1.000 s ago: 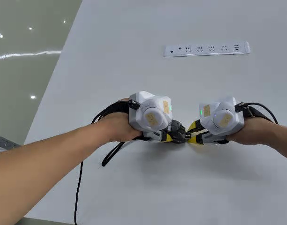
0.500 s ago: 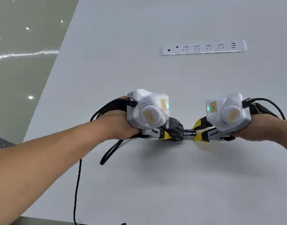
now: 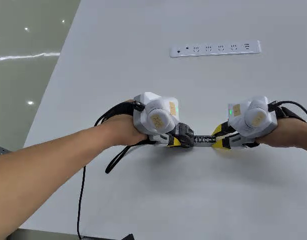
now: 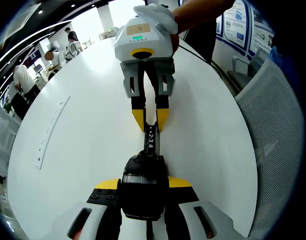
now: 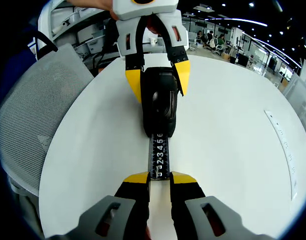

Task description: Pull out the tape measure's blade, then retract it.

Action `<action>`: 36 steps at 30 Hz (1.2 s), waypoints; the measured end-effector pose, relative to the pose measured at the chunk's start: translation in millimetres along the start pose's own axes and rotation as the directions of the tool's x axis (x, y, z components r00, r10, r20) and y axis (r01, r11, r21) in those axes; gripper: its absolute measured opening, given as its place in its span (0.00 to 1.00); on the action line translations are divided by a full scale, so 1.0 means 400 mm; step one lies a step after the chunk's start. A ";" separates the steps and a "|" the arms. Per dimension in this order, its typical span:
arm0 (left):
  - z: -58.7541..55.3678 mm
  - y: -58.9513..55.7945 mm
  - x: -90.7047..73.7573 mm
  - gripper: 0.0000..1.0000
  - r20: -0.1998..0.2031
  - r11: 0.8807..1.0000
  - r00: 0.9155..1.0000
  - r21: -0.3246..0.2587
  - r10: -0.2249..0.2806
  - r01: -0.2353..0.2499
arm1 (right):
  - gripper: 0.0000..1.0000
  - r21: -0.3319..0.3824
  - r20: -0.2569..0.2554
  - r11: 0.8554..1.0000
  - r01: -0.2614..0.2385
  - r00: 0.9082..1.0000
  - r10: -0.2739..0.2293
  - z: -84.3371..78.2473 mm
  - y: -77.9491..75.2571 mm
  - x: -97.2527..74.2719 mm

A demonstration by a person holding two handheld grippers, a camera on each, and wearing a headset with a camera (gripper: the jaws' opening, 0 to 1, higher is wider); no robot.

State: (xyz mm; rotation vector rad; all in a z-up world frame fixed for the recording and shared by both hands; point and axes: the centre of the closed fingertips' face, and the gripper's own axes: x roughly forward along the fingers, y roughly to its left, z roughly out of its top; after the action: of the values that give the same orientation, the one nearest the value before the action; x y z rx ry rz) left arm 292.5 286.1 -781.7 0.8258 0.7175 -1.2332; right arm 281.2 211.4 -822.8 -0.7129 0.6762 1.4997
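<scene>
White bench (image 3: pixel 143 60) under you, with a power strip (image 3: pixel 216 49) lying at its far side, well apart from the work. Your left forearm (image 3: pixel 53 160) reaches in long from the lower left and your right hand (image 3: pixel 288 134) comes in from the right edge. Both are low and level, claws pointing straight at each other. Your left claw (image 3: pixel 176 141) is clamped on the black tape measure case (image 3: pixel 184 135), yellow tips hugging its two sides. Your right claw (image 3: pixel 219 142) is pinched almost closed on the end of the blade (image 3: pixel 204 139). A short stretch of blade runs straight from the case to the right claw. Whether it touches the bench, I can't tell. The right gripper view reads 2, 3, 4, 5, 6 along the blade.
</scene>
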 end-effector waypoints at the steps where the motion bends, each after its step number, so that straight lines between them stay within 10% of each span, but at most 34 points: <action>1: 0.000 0.000 0.000 0.29 0.000 1.000 1.000 0.001 0.000 0.000 | 0.11 0.003 -0.003 1.000 0.000 1.000 0.000 -0.003 0.002 -0.003; 36: 0.000 0.001 0.001 0.29 0.000 1.000 1.000 0.005 -0.007 0.007 | 0.10 0.065 -0.036 0.998 0.019 0.999 -0.017 -0.088 -0.005 -0.074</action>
State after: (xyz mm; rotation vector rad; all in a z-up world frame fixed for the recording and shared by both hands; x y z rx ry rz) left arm 293.1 286.1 -782.2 0.8287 0.7177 -1.2415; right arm 285.4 165.3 -822.3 -0.6945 0.7406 1.4451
